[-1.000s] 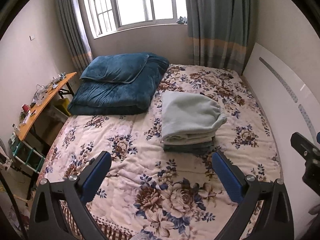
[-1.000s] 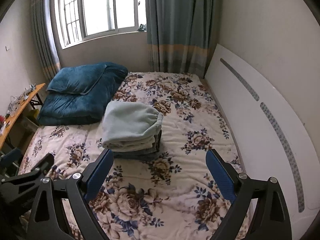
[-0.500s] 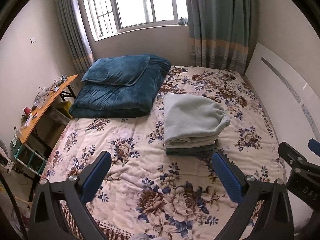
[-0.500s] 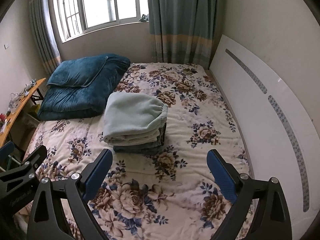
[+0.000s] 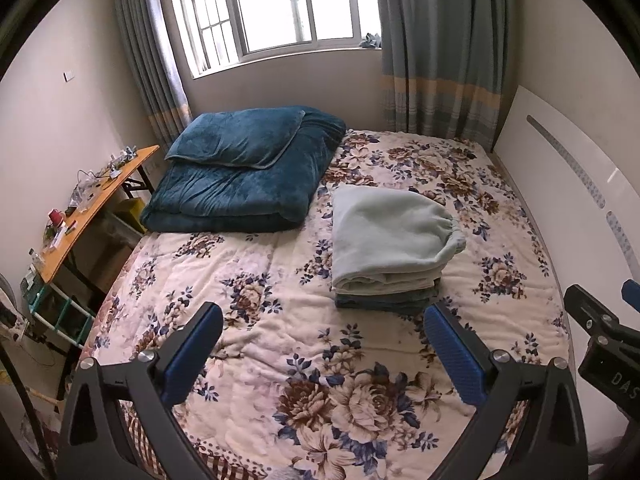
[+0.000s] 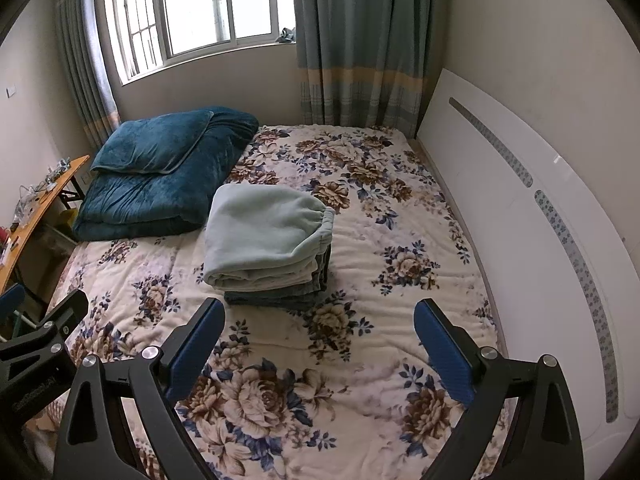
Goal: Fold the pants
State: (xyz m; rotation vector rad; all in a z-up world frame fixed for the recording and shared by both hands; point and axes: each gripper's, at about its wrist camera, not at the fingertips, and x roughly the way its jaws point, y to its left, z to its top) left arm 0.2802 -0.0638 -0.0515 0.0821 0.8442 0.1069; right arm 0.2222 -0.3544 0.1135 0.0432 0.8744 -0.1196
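Observation:
Folded pale green pants (image 5: 388, 232) (image 6: 264, 228) lie on top of a small stack of folded darker garments (image 5: 384, 300) (image 6: 280, 294) in the middle of the floral bed. My left gripper (image 5: 322, 334) hangs open above the near part of the bed, short of the stack, holding nothing. The right gripper (image 6: 320, 330) is also open and empty, just in front of the stack. In the left wrist view the right gripper's body (image 5: 600, 332) shows at the right edge; in the right wrist view the left gripper's body (image 6: 36, 344) shows at the left edge.
A folded dark teal quilt with a pillow (image 5: 240, 172) (image 6: 160, 172) lies at the bed's far left. A white headboard (image 6: 520, 220) runs along the right side. A cluttered wooden desk (image 5: 80, 200) stands left of the bed. Window and curtains (image 5: 440, 40) are behind.
Both grippers have drawn back and risen slightly from the stack, so the stack sits a little farther away. Both stay open; the pants have not moved.

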